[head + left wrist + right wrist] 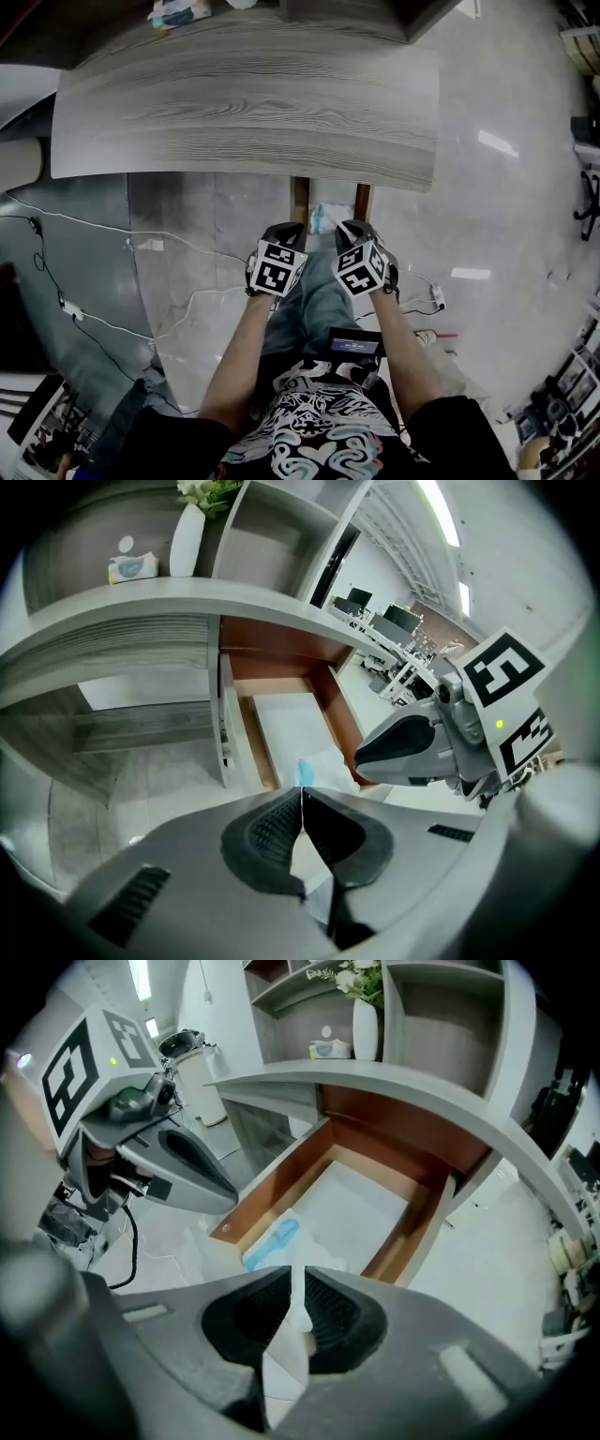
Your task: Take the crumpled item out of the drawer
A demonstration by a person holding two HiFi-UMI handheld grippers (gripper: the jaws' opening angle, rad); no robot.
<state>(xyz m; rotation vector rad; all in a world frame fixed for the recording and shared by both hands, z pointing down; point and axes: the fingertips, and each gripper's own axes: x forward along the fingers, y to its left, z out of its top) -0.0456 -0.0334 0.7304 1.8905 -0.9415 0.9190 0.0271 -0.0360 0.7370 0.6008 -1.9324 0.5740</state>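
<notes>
Right gripper (298,1277) jaws pinching crumpled item (284,1354); left gripper (302,797) jaws pinching it too, at open drawer (417,1227).

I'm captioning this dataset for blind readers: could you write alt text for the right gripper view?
The right gripper is shut on a crumpled white-and-blue wrapper, with an open wooden drawer beyond it, under a grey desk. The left gripper hovers close by at the left.

Grey wood-grain desk (244,103), its drawer (281,1180) open — a tissue pack (131,567) and, seemingly, a white vase (187,538) on top.
</notes>
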